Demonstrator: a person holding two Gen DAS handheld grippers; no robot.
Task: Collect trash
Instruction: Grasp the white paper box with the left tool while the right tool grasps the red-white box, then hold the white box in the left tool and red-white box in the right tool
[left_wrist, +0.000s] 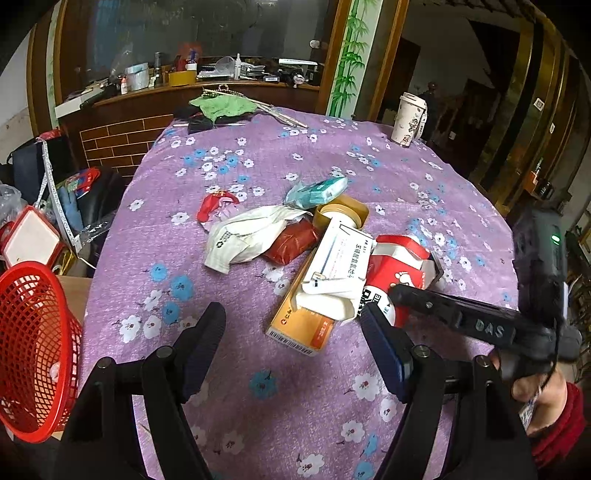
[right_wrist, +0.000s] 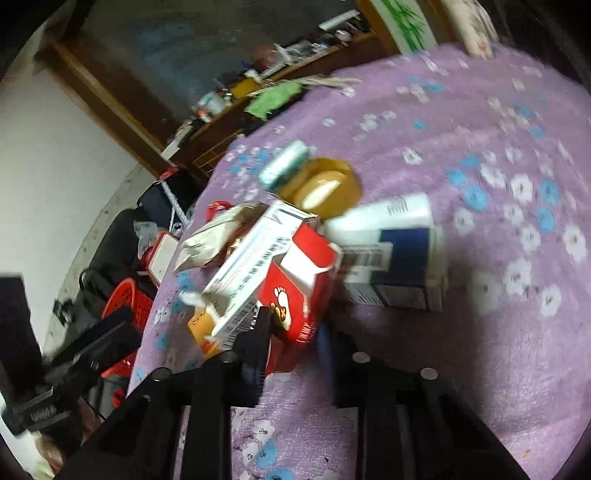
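A heap of trash lies mid-table on the purple flowered cloth: a red carton with a paw print, a white printed box, an orange box, a crumpled white bag, a dark red wrapper, a teal tissue pack and a brown tape roll. My right gripper is shut on the red carton, gripping its near end. My left gripper hovers open just in front of the orange box, holding nothing.
A red mesh basket stands off the table's left edge. A paper cup stands at the far right, and green cloth at the far edge. A blue and white box lies right of the red carton. A cluttered counter runs behind.
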